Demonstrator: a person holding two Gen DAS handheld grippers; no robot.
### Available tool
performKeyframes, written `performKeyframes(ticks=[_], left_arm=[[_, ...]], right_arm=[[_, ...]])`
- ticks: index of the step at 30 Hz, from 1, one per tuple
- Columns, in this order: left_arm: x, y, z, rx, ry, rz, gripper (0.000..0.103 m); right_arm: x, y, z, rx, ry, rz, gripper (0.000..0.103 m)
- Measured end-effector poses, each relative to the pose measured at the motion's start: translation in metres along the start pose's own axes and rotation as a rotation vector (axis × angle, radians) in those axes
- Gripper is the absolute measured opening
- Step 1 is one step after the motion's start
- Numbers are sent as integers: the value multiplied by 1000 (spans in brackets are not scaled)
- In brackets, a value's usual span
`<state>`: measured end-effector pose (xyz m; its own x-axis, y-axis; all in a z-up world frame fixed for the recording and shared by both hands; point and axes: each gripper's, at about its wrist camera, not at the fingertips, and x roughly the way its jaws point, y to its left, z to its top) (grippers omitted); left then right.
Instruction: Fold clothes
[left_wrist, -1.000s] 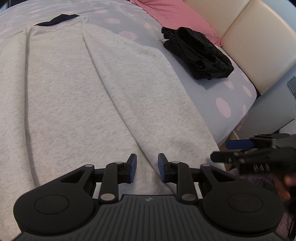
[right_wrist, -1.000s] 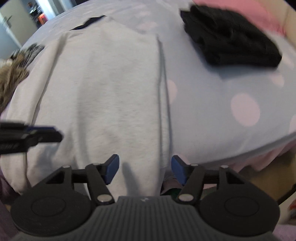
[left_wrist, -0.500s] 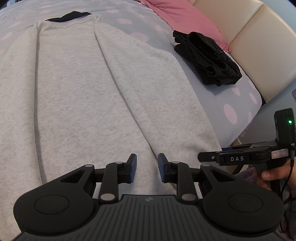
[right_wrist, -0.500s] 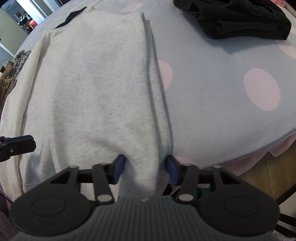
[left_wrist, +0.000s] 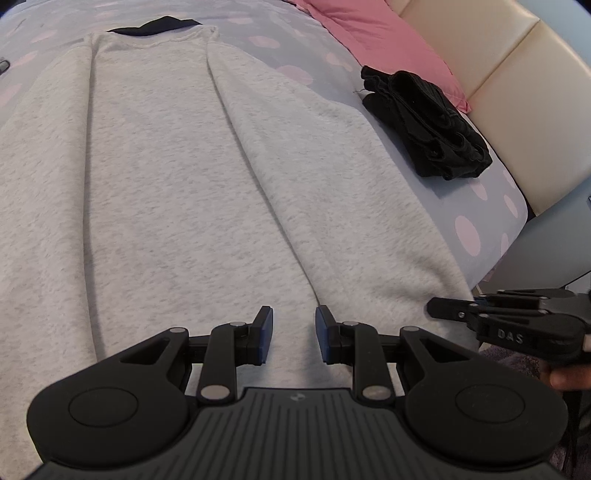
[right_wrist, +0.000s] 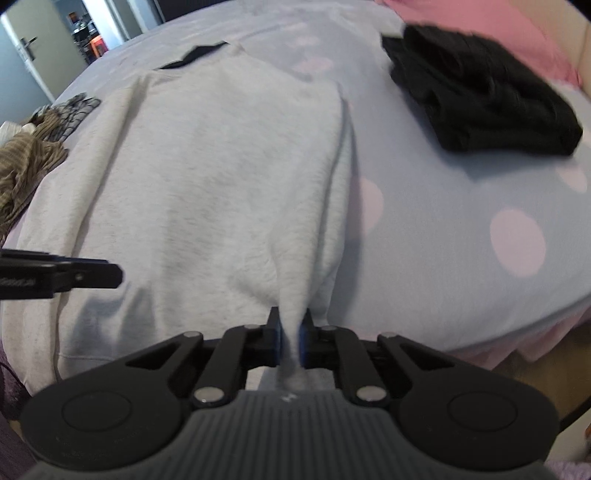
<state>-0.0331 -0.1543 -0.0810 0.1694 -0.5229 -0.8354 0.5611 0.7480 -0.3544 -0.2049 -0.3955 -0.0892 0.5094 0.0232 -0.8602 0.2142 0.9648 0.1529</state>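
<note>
A light grey sweatshirt (left_wrist: 184, 184) lies flat on the bed, its collar at the far end. My left gripper (left_wrist: 293, 332) hangs over the near hem with its blue pads apart and the cloth flat beneath them. In the right wrist view it shows from the side as the left gripper (right_wrist: 110, 275), above the garment's near left part. My right gripper (right_wrist: 290, 339) is closing at the sweatshirt's (right_wrist: 221, 166) near right corner, and a ridge of grey cloth is pinched between its pads. From the left wrist view the right gripper (left_wrist: 454, 308) sits at that corner, held by a hand.
A folded black garment (left_wrist: 424, 122) lies on the dotted blue sheet (right_wrist: 461, 221) to the right. Behind it are a pink pillow (left_wrist: 388, 44) and a cream headboard (left_wrist: 517, 92). Brown striped clothes (right_wrist: 26, 166) are heaped at the left edge. The bed's near edge drops off on the right.
The right gripper's jaws went from wide apart around the sweatshirt's right edge to pinched on it, drawing up a ridge of cloth. The left gripper's jaws kept the same gap.
</note>
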Motion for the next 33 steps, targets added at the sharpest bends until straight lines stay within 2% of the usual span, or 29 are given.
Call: performKeyframes(ticks=[10, 16, 19, 22, 24, 33], left_arm=[[-17, 32, 11, -92, -55, 23, 22], [-27, 53, 19, -147, -87, 37, 22], [-32, 56, 26, -152, -100, 19, 22], [-35, 54, 40, -145, -108, -13, 27], [-33, 48, 52, -132, -105, -33, 45], [1, 9, 112, 5, -45, -28, 48]], right_arm=[[-18, 84, 0, -291, -74, -21, 10], [-3, 131, -10, -463, -59, -25, 10], [6, 148, -16, -537, -48, -31, 10], [16, 152, -19, -576, -22, -30, 10], [22, 150, -20, -576, -3, -22, 10], [29, 151, -19, -593, 38, -11, 10]])
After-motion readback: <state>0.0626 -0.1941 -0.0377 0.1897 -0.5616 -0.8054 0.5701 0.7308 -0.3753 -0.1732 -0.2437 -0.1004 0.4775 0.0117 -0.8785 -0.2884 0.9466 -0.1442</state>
